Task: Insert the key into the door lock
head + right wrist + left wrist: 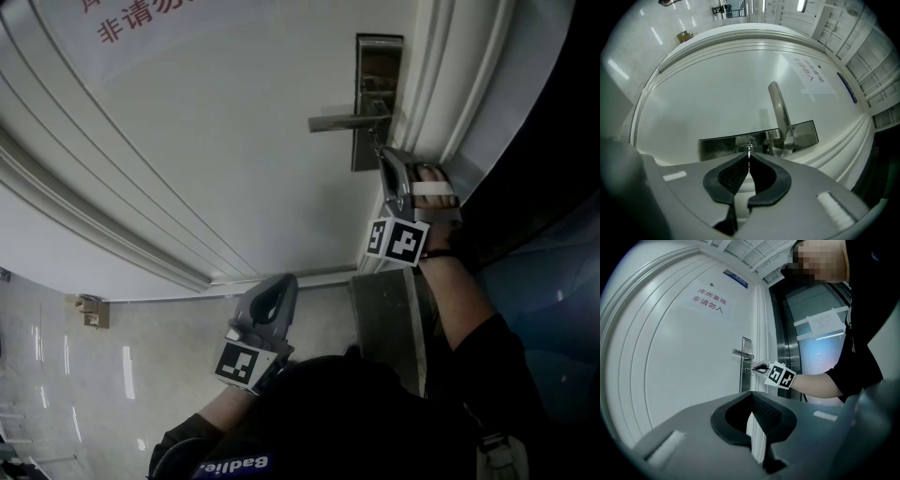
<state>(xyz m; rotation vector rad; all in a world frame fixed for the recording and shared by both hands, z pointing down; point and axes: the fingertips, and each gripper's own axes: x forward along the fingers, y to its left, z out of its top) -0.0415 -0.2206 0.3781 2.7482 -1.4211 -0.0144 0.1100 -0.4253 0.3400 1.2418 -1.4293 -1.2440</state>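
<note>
The white door point(216, 141) carries a metal lock plate point(378, 70) with a lever handle point(345, 122). My right gripper point(382, 156) is level at the lower end of that plate. In the right gripper view it point(749, 157) is shut on a small metal key point(749, 152), whose tip sits at the round keyhole point(746, 148) in the plate point(717, 145), beside the handle point(780, 112). My left gripper point(274, 302) hangs lower, apart from the door. Its jaws point(751, 395) are shut on nothing. The left gripper view also shows the right gripper point(761, 367) at the lock.
A sign with red characters point(708, 302) is stuck on the door above the lock. The moulded door frame point(464, 84) runs just right of the lock plate, with a dark glass panel point(820, 343) beyond it. A small box point(91, 311) sits on the glossy floor.
</note>
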